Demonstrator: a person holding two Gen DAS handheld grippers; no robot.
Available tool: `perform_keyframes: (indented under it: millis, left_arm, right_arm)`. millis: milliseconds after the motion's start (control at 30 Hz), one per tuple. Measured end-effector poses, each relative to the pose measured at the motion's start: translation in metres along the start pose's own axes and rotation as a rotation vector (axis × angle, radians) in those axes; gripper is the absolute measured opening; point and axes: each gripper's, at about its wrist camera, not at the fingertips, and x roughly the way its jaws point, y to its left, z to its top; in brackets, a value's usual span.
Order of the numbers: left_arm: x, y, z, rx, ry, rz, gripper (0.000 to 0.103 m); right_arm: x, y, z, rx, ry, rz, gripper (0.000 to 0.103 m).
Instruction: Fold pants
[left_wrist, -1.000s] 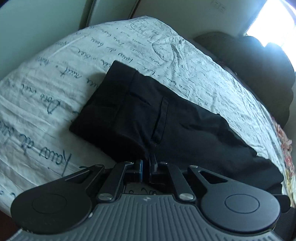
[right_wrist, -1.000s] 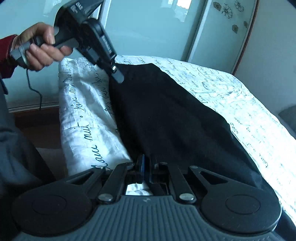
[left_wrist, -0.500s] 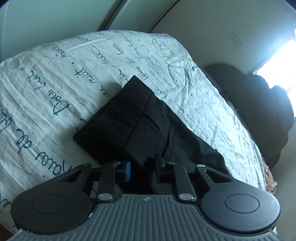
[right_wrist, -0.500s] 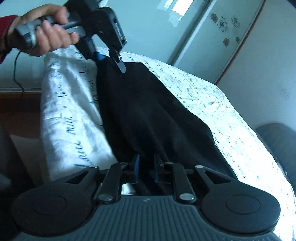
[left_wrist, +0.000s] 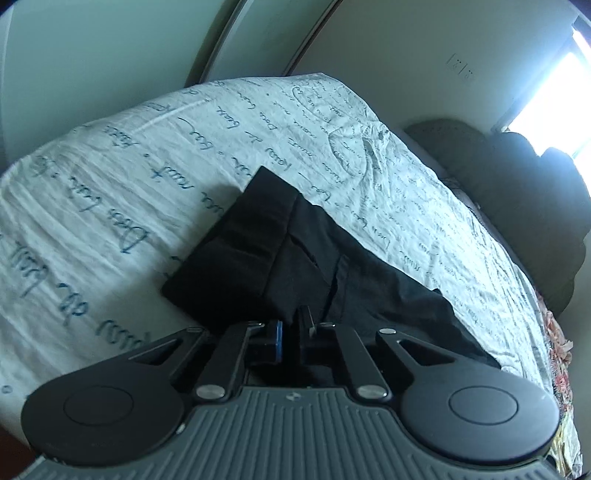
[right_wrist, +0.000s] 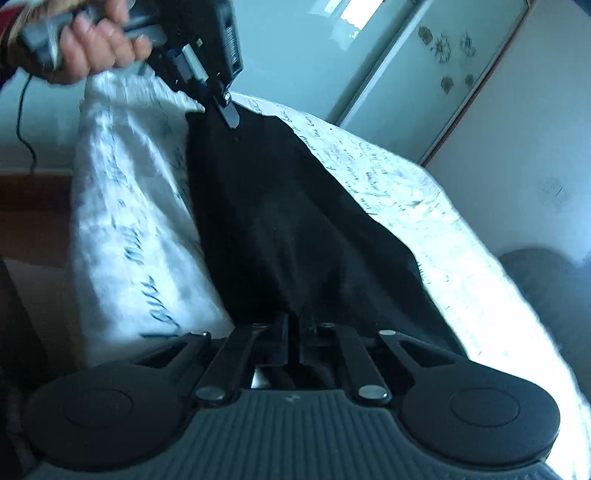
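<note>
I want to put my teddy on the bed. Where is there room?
Bare sheet lies left of the black pants, and between the pants and the dark pillows. The near edge is crowded: both tongs grip the pants.

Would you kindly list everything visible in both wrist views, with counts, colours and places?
Pants: one, black, lying lengthwise on the bed, near its edge.
Bed sheet: one, white with blue handwriting print, covering the bed.
Dark cushions: a dark pile, count unclear, at the far end of the bed under the window.
Sliding door panels: pale green with flower decals, behind the bed.
Cable: one, black, hanging from the left gripper's handle.
Left gripper: black, jaws just closed on the pants' near edge.
Right gripper: black, jaws just closed on pants fabric.
Hand: one, holding the left gripper's handle, red sleeve.
</note>
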Motion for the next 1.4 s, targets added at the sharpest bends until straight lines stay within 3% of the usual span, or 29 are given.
perform_keyframes:
  millis: [167,300,433,500,600,700,767,833,900,967,1100,1233,1400]
  left_arm:
    - [0.011,0.004,-0.005,0.045,0.012,0.047,0.014]
    - [0.011,-0.005,-0.010,0.101,-0.001,0.092,0.014]
    - [0.014,-0.009,-0.012,0.137,0.009,0.121,0.014]
    - [0.014,-0.013,-0.012,0.162,0.009,0.142,0.015]
    - [0.009,-0.022,-0.011,0.202,0.018,0.172,0.021]
    - [-0.001,-0.028,-0.005,0.220,0.037,0.233,0.030]
    - [-0.009,-0.030,-0.003,0.219,0.043,0.270,0.034]
    - [-0.020,-0.042,-0.003,0.264,0.015,0.325,0.036]
    - [-0.029,-0.064,-0.009,0.349,-0.023,0.333,0.040]
    - [-0.033,-0.087,-0.015,0.422,-0.044,0.280,0.051]
    - [-0.024,-0.147,-0.033,0.594,-0.015,0.006,0.065]
    - [0.009,-0.208,-0.075,0.820,0.026,-0.146,0.070]
    - [0.036,-0.236,-0.113,0.952,0.142,-0.288,0.070]
  right_arm:
    - [-0.018,-0.013,0.001,0.158,-0.034,0.177,0.003]
    - [-0.013,-0.019,-0.005,0.203,-0.024,0.197,0.003]
    - [-0.034,-0.041,-0.004,0.318,-0.119,0.113,0.007]
    - [-0.028,-0.055,-0.011,0.391,-0.089,0.082,0.007]
    - [-0.006,-0.064,-0.029,0.480,0.073,0.134,0.007]
    - [-0.028,-0.069,-0.035,0.526,0.015,0.152,0.008]
    - [-0.050,-0.087,-0.053,0.651,-0.040,0.104,0.010]
    - [-0.074,-0.114,-0.084,0.791,-0.059,-0.014,0.016]
    - [-0.095,-0.142,-0.123,0.950,-0.048,-0.164,0.044]
    - [-0.118,-0.171,-0.168,1.156,-0.024,-0.297,0.060]
    - [-0.149,-0.214,-0.240,1.490,-0.133,-0.337,0.063]
    - [-0.145,-0.250,-0.278,1.642,-0.180,-0.270,0.072]
    - [-0.124,-0.296,-0.267,1.675,-0.137,-0.145,0.074]
